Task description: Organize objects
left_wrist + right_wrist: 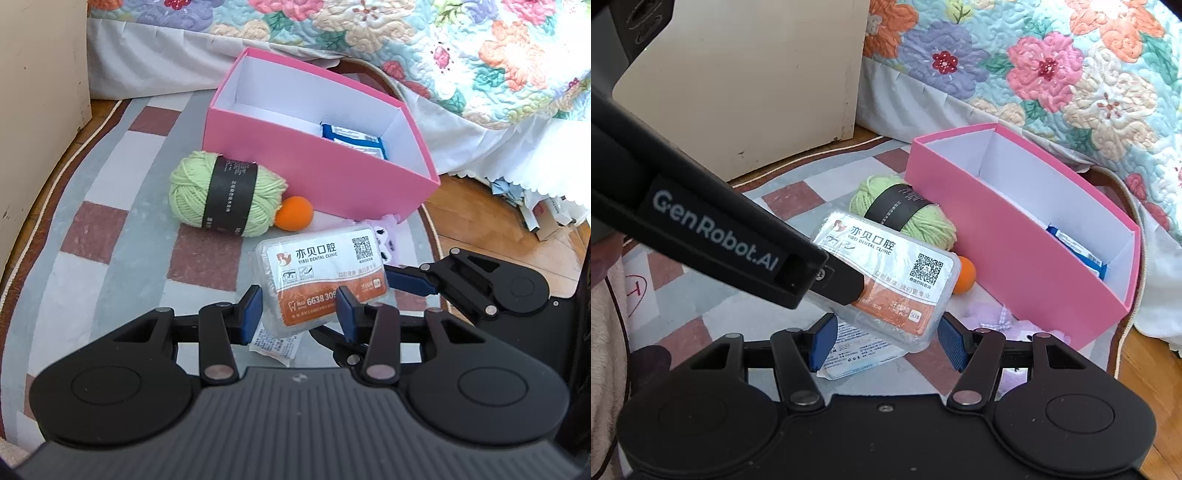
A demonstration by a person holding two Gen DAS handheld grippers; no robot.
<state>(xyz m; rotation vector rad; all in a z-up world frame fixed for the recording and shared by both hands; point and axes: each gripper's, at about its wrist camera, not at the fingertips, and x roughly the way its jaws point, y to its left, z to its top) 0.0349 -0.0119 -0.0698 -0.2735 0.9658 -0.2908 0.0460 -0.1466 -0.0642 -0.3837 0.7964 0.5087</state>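
The left gripper pinched the clear, rigid, light plastic dental-floss case by its short end, at six o'clock from the pink cardboard box. Its slick walls favoured gripping the long edges. The right gripper was spread.

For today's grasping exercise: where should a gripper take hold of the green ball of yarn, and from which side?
Grip the yarn across its middle, on the black paper band, coming from above. It lies on its side on the rug, with the orange ball and pink box close on one side.
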